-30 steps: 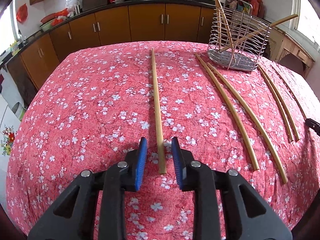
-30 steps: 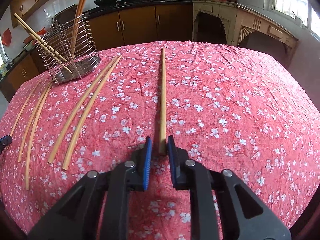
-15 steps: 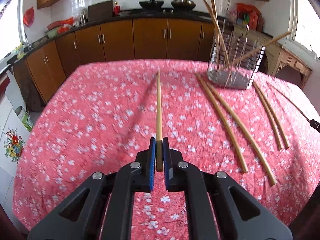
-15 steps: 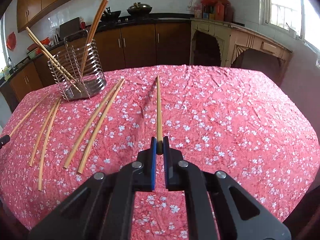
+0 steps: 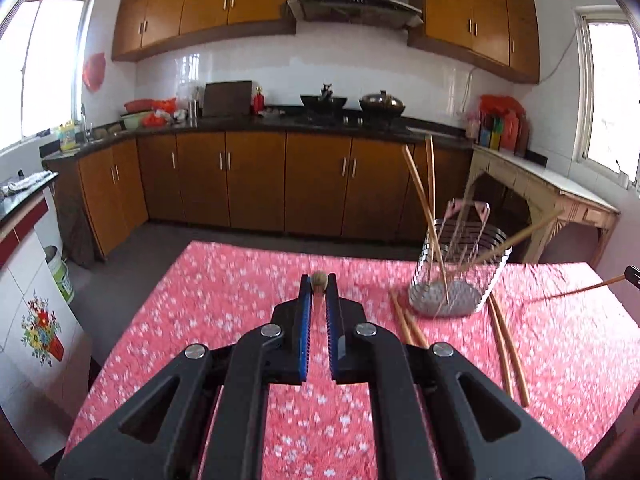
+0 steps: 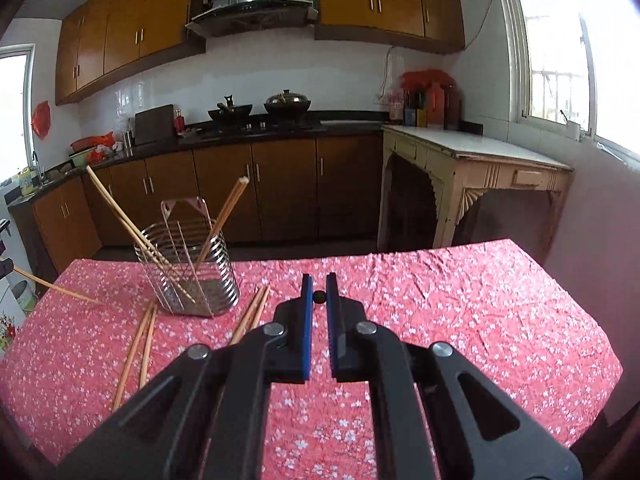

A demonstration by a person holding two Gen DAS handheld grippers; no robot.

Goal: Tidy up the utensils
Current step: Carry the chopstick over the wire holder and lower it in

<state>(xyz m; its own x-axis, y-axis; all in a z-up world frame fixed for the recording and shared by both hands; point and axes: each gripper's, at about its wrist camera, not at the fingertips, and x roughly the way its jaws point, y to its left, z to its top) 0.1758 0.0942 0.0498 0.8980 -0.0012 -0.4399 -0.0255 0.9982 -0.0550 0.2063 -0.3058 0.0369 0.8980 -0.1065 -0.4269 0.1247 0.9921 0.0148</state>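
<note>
Left claw raised over the surface, angled slightly down, pinching a chopstick seen end-on. Right claw same pose, pinching another stick end-on. Rack at far edge holding sticks; loose pairs flat beside it; no legible writing.

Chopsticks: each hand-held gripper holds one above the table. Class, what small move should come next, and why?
Probably carry both toward the wire holder. The left hand-held gripper and right hand-held gripper are each shut on a chopstick, seen end-on, the holder already has several, and more lie on the table.
</note>
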